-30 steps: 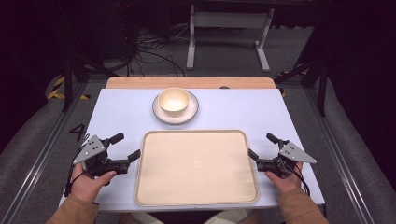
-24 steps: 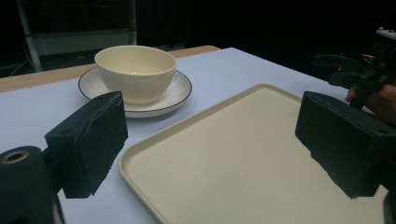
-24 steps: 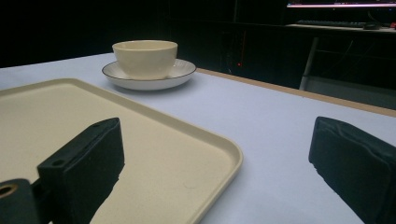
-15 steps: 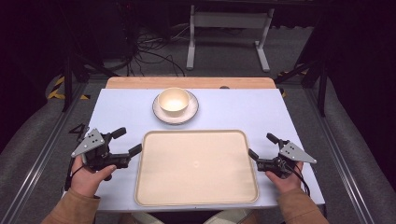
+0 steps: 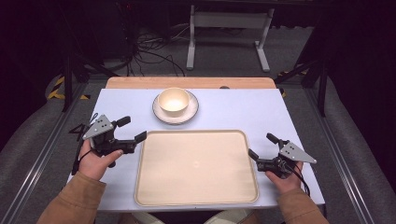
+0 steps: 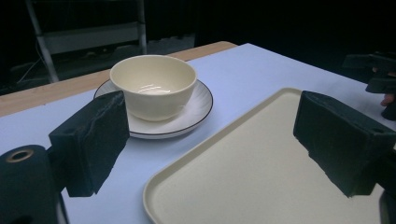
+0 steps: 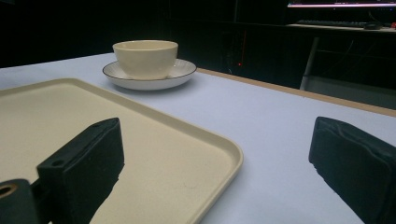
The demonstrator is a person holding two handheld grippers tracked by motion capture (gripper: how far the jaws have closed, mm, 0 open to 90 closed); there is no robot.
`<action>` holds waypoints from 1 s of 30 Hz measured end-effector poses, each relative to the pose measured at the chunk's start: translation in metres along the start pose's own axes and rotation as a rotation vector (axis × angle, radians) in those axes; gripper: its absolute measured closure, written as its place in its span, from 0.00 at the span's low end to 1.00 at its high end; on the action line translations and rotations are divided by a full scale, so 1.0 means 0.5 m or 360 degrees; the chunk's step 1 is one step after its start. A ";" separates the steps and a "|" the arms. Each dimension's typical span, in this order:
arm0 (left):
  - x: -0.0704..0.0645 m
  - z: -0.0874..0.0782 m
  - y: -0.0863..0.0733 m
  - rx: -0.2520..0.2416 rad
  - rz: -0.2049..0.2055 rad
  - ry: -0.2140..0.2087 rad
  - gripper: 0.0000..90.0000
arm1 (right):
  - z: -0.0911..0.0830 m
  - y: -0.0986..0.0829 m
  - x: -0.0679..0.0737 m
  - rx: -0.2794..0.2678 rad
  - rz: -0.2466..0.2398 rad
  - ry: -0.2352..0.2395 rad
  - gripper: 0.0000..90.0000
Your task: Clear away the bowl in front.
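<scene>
A smooth, glossy cream bowl sits in a white saucer with a thin dark rim, at the far middle of the pale blue surface. Near it lies a matte beige tray — rectangular, with rounded corners and a raised lip. The left gripper is just left of the tray, the right gripper just right; both have their blocky black fingers released, holding nothing. The left gripper view adds a sheen inside the bowl; the right gripper view shows the surface's wooden far edge.
</scene>
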State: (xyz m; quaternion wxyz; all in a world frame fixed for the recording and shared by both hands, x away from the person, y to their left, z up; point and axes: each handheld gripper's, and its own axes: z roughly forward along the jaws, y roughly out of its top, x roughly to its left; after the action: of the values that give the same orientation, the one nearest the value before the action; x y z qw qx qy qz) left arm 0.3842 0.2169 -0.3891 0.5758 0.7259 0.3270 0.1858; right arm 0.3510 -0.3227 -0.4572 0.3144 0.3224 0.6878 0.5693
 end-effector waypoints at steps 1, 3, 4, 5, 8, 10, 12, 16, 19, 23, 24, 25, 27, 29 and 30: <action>0.000 0.000 0.000 0.0000 0.0000 0.0000 0.13 | 0.000 0.000 0.000 0.0000 0.0000 0.0000 0.04; 0.006 0.010 0.005 0.0014 0.0004 0.0008 0.13 | 0.000 0.000 0.000 0.0000 0.0000 0.0002 0.04; 0.008 0.016 0.008 0.0017 0.0003 0.0010 0.13 | 0.000 0.000 0.000 0.0000 0.0000 0.0002 0.04; 0.010 0.020 0.010 0.0021 0.0006 0.0013 0.13 | 0.000 0.000 0.000 0.0000 -0.0001 0.0002 0.04; 0.016 0.034 0.015 0.0029 0.0006 0.0022 0.13 | 0.000 0.000 0.000 0.0000 0.0000 0.0003 0.04; 0.020 0.041 0.018 0.0037 0.0007 0.0026 0.13 | 0.000 0.000 0.000 0.0000 0.0001 0.0004 0.04; 0.024 0.048 0.022 0.0037 0.0007 0.0033 0.13 | 0.000 0.000 0.000 0.0000 0.0001 0.0004 0.04; 0.031 0.056 0.025 0.0051 -0.0002 0.0040 0.13 | 0.000 0.000 0.000 -0.0001 -0.0002 0.0005 0.04; 0.036 0.064 0.030 0.0054 -0.0005 0.0050 0.13 | 0.000 0.000 0.000 -0.0001 0.0000 0.0004 0.04; 0.043 0.074 0.037 0.0054 -0.0012 0.0057 0.13 | 0.000 0.000 -0.001 -0.0003 0.0001 0.0003 0.04; 0.047 0.081 0.041 0.0058 -0.0017 0.0063 0.13 | 0.000 0.000 -0.001 -0.0003 0.0005 0.0002 0.04; 0.047 0.081 0.041 0.0058 -0.0017 0.0063 0.13 | 0.000 0.000 -0.001 -0.0003 0.0008 0.0003 0.03; 0.050 0.087 0.045 0.0066 -0.0022 0.0070 0.13 | 0.000 0.000 -0.001 -0.0005 0.0010 0.0003 0.03; 0.055 0.093 0.050 0.0070 -0.0019 0.0079 0.12 | -0.001 0.000 -0.001 -0.0006 0.0012 0.0004 0.03; 0.059 0.098 0.054 0.0062 -0.0019 0.0082 0.12 | -0.001 0.000 -0.001 -0.0009 0.0014 0.0006 0.03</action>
State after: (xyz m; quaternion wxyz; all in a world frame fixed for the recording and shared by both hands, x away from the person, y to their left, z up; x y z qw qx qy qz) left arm 0.4440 0.1986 -0.3794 0.5540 0.7300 0.3497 0.1945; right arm 0.3512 -0.3235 -0.4573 0.3114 0.3235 0.6854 0.5732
